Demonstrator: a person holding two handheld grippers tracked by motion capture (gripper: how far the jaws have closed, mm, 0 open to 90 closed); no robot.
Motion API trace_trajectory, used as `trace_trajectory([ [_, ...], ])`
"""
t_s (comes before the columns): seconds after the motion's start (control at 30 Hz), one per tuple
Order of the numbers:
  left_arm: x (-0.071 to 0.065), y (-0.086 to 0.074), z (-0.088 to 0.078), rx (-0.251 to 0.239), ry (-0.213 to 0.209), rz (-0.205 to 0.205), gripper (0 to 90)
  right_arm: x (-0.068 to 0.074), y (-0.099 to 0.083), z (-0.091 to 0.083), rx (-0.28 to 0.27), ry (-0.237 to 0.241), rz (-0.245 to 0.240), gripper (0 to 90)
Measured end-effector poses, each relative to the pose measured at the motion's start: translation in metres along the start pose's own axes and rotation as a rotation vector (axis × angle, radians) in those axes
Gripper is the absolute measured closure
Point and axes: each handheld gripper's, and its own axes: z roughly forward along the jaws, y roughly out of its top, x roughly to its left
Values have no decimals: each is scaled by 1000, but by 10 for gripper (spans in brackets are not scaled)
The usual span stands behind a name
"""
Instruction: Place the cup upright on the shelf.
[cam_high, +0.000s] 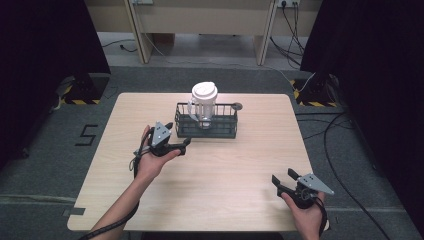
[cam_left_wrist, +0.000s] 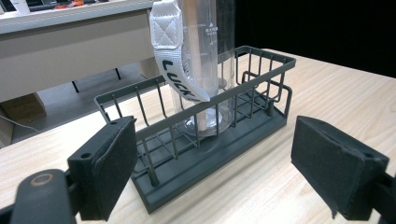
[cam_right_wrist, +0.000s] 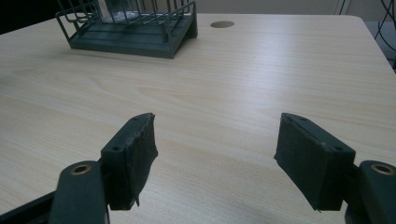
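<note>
A clear plastic bottle (cam_high: 204, 106) with a white lid and a white strap stands upright in a dark wire basket (cam_high: 206, 131) at the table's far middle. My left gripper (cam_high: 181, 143) hovers open just left of the basket's front corner, nothing between its jaws. In the left gripper view the basket (cam_left_wrist: 205, 158) lies close ahead with the bottle (cam_left_wrist: 201, 70) and its strap (cam_left_wrist: 175, 51) inside. My right gripper (cam_high: 283, 181) rests open at the table's near right, far from the basket. The right gripper view looks across bare wood toward the basket (cam_right_wrist: 133, 35).
A round cable hole (cam_high: 237, 106) sits in the table behind the basket's right end, also visible as the hole (cam_right_wrist: 222, 24). Cables (cam_high: 345, 150) run on the floor to the right. A desk (cam_high: 200, 20) stands beyond the table.
</note>
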Motion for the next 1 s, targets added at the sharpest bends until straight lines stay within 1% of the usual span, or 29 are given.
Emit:
trace_trajectory([
  [0.17,2,-3,-12,-10,4,-11,142,0,0,0,-2,-4,-8,292],
  [0.47,8,-16,-32,-3,17,-34,142,1,0,0,0,-4,-5,292],
  [0.63,9,-22,-44,-3,26,-32,144,0,0,0,-1,-6,-10,292],
  [0.73,10,-26,-51,-3,37,-32,144,0,0,0,1,-4,-2,292],
  [0.8,12,-28,-56,-6,45,-40,144,0,0,0,-1,-6,-10,292],
  [1.0,20,-37,-73,1,70,-42,144,1,0,0,2,-5,-5,292],
])
